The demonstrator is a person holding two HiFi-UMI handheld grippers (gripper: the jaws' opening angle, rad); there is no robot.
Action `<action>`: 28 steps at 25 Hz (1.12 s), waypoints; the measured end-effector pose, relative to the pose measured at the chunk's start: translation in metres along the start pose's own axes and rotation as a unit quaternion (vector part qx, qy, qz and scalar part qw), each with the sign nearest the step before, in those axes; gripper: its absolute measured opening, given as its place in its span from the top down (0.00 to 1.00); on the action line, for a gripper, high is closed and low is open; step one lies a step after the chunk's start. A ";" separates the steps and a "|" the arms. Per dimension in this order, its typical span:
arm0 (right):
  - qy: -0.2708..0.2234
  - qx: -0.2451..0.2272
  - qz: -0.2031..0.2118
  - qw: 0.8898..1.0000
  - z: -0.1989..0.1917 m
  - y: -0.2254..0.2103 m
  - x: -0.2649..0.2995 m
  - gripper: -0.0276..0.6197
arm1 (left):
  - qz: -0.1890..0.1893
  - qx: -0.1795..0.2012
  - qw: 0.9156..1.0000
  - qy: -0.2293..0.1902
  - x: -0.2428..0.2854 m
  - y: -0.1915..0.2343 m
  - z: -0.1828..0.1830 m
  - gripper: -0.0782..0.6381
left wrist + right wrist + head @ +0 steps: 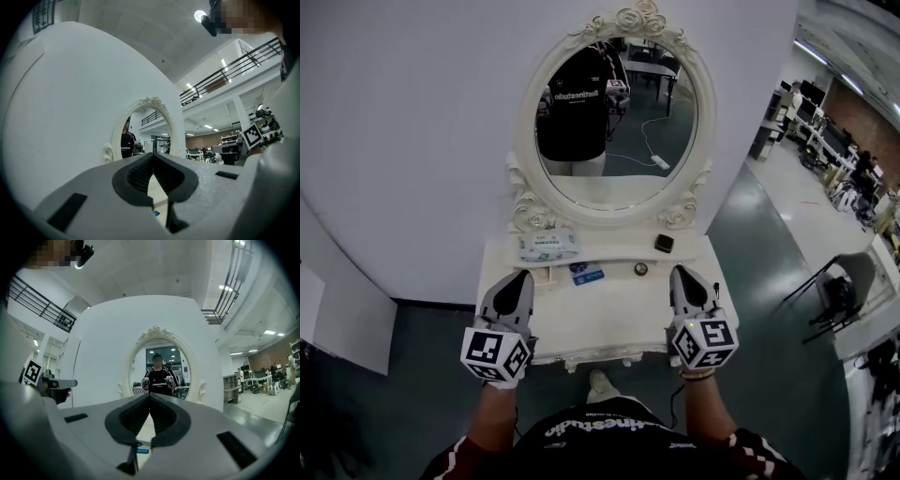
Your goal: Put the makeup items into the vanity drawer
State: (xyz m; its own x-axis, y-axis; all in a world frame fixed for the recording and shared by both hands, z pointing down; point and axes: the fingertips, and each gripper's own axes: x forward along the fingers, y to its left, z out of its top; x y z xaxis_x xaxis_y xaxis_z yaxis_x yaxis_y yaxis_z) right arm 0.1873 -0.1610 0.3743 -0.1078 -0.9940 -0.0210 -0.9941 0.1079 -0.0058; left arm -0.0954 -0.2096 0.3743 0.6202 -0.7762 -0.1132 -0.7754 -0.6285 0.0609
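**So: both claws clenched and empty, makeup waiting on top**

From the head view I have the left gripper (pixel 522 276) and the right gripper (pixel 680 273) held level over the front of the white vanity table (pixel 609 319), one toward each side. Each gripper's own view shows its jaws pressed together with nothing between them.

The makeup items sit apart from one another toward the back of the tabletop, below the oval mirror (pixel 617 122): a flat packet of wipes (pixel 548 247), a small blue packet (pixel 588 276), a little round pot (pixel 641 269) and a dark square compact (pixel 664 244). None is touched by either claw.

The drawer must lie under the front edge, where I cannot see it, so I judge it is not yet pulled out. I would release one claw, drop it to the drawer pull, and draw straight back. The other claw I would keep clear of the table. After that I would take the nearest items first.
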 end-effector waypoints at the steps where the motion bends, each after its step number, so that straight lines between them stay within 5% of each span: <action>1: 0.000 0.002 -0.001 1.000 0.000 -0.001 0.000 0.95 | 0.001 0.001 1.000 -0.001 0.000 0.001 0.001 0.88; 28: 0.008 0.004 0.016 1.000 -0.004 0.008 -0.004 0.95 | -0.005 0.004 1.000 -0.001 -0.001 -0.008 0.000 0.88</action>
State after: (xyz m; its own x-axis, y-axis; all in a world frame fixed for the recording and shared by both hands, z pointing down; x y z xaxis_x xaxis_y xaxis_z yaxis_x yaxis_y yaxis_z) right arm 0.1795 -0.1559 0.3787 -0.1406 -0.9901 -0.0044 -0.9900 0.1406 -0.0132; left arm -0.0902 -0.2035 0.3741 0.6284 -0.7693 -0.1150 -0.7696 -0.6364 0.0523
